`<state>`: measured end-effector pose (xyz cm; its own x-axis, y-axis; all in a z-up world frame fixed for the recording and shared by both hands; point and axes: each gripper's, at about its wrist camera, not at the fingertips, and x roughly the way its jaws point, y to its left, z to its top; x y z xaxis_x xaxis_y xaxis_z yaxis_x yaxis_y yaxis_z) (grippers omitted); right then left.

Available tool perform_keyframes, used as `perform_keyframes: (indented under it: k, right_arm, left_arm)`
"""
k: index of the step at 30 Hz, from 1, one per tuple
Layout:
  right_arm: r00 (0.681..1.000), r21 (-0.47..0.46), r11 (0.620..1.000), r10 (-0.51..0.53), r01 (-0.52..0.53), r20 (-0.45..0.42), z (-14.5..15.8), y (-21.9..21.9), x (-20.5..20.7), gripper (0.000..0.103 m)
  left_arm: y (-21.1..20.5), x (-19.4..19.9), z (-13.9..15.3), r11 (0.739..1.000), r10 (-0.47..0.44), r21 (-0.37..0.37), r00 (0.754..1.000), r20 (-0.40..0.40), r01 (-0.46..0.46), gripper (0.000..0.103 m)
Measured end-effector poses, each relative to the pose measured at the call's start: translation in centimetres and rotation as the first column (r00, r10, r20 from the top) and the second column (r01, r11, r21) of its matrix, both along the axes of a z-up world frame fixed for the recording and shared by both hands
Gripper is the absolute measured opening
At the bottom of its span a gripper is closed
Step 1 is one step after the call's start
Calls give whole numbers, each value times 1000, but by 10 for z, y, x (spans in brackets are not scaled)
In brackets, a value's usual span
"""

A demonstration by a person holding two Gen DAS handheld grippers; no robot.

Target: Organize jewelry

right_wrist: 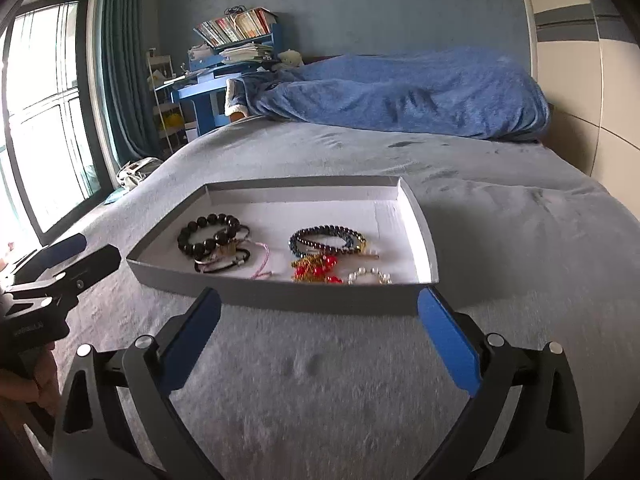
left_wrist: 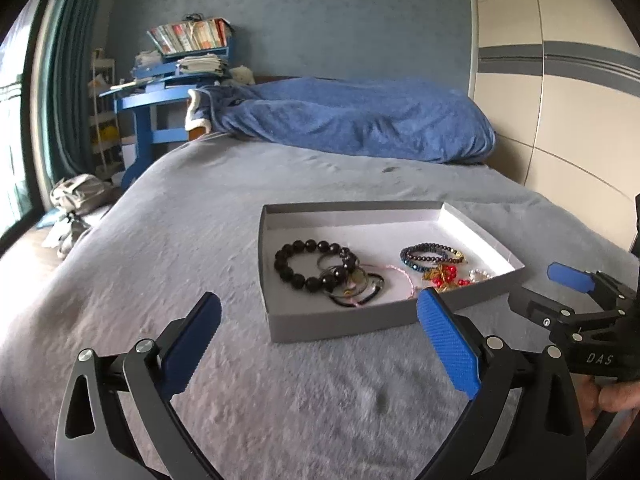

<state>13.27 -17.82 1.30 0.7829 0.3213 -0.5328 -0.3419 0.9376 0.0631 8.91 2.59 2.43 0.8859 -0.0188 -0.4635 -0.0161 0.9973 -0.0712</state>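
A shallow grey box with a white inside point(left_wrist: 340, 326) point(right_wrist: 280, 296) lies on the grey bedspread. In it lie a black bead bracelet point(left_wrist: 308, 264) point(right_wrist: 208, 234), black hair ties with a pink cord point(left_wrist: 360, 290) point(right_wrist: 232, 262), a dark blue bead bracelet point(left_wrist: 430, 254) point(right_wrist: 326, 238), a red and gold piece point(left_wrist: 444, 276) point(right_wrist: 318, 268) and a pearl bracelet point(right_wrist: 370, 276). My left gripper point(left_wrist: 320, 312) is open and empty, just short of the box's near left corner. My right gripper point(right_wrist: 320, 308) is open and empty at the box's near wall; it also shows in the left wrist view point(left_wrist: 532, 284).
A blue blanket point(left_wrist: 352, 120) point(right_wrist: 400, 92) is heaped at the bed's head. A blue desk stacked with books point(left_wrist: 180, 64) point(right_wrist: 232, 48) stands beyond the bed on the left, by a green curtain and window. A cream wardrobe point(left_wrist: 560, 100) runs along the right.
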Motion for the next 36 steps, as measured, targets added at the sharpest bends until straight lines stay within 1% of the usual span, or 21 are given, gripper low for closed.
perform_keyframes:
  k: [5,13,25,30,36]
  right_arm:
    - [1000,8,1000,-24,24,17,-3,-3,-10,97]
    - [999,5,999,-40,40,35,-5,-4,-17,97]
    - [999,12,1000,-26,26,46,-4,-6,-23,97]
    - [999,10,1000,-17,17,50,-3,-4,-24,97]
    - [998,10,1000,-12,12,58,-1,-4,-25,97]
  left_arm:
    - [0,-8,-5,1000,4,6,1000,-3,-4,98]
    - [9,-14,-5,999,30,-26,999,11,-30,98]
    - [-8,-13,-5,999,-15,34,1000,10,15,98]
    - [-6,-12,-6,1000,-9,26,1000,3,9,98]
    - [-6,-12,-7,999,-9,36,1000,-1,9,98]
